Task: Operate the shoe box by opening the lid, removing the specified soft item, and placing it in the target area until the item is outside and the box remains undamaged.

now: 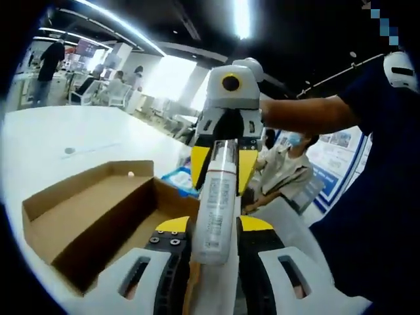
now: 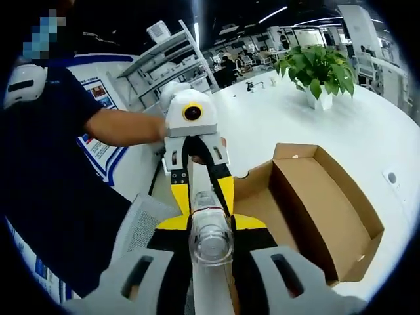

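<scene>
Item: white bottle (image 1: 215,203), clear-capped, grasped end to end between my left gripper (image 1: 213,252) and my right gripper (image 1: 222,167), both clenched on it. Open cardboard shoe box (image 1: 85,220) lies just left of my left jaws, on the white table (image 1: 59,134).

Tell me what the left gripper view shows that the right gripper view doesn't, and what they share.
Left gripper view: the printed label down the side of the bottle, and a seated person in a mask. Right gripper view: the bottle's clear end, a potted plant and shelving. Both: the open cardboard box on the white table, with both grippers closed on the bottle.
</scene>
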Available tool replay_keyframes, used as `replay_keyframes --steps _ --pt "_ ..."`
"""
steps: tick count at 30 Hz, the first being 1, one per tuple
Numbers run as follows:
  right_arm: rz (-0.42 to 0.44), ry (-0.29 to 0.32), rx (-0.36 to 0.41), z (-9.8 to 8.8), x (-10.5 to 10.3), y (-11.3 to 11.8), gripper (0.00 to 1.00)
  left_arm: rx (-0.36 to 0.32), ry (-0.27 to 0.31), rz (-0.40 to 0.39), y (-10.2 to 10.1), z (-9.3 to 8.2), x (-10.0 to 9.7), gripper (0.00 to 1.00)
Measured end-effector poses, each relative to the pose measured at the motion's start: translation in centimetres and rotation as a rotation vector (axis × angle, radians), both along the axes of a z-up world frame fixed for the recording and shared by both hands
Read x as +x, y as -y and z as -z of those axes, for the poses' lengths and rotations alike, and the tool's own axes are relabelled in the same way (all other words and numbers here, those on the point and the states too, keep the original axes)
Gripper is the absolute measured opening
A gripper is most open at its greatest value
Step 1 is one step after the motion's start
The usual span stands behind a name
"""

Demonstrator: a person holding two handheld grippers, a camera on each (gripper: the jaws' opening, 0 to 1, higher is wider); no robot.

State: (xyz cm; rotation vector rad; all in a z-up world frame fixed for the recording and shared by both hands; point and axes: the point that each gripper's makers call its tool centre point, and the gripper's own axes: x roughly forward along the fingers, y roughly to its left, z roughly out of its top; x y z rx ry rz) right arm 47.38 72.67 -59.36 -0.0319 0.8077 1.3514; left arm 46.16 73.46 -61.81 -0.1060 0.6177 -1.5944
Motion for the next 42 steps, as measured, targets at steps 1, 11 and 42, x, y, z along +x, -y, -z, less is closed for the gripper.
replay_keyframes --steps 1,11,42 --pt "0.005 0.002 -0.008 0.1 0.1 0.2 0.19 0.009 -0.012 -0.002 -0.1 0.2 -0.1 0.27" --pt "-0.028 0.102 -0.289 2.6 0.0 5.3 0.19 0.247 0.224 -0.059 0.0 3.6 1.1 0.24" --pt "-0.149 0.192 -0.669 2.7 -2.3 21.0 0.19 0.464 0.425 -0.046 8.9 3.8 -2.9 0.28"
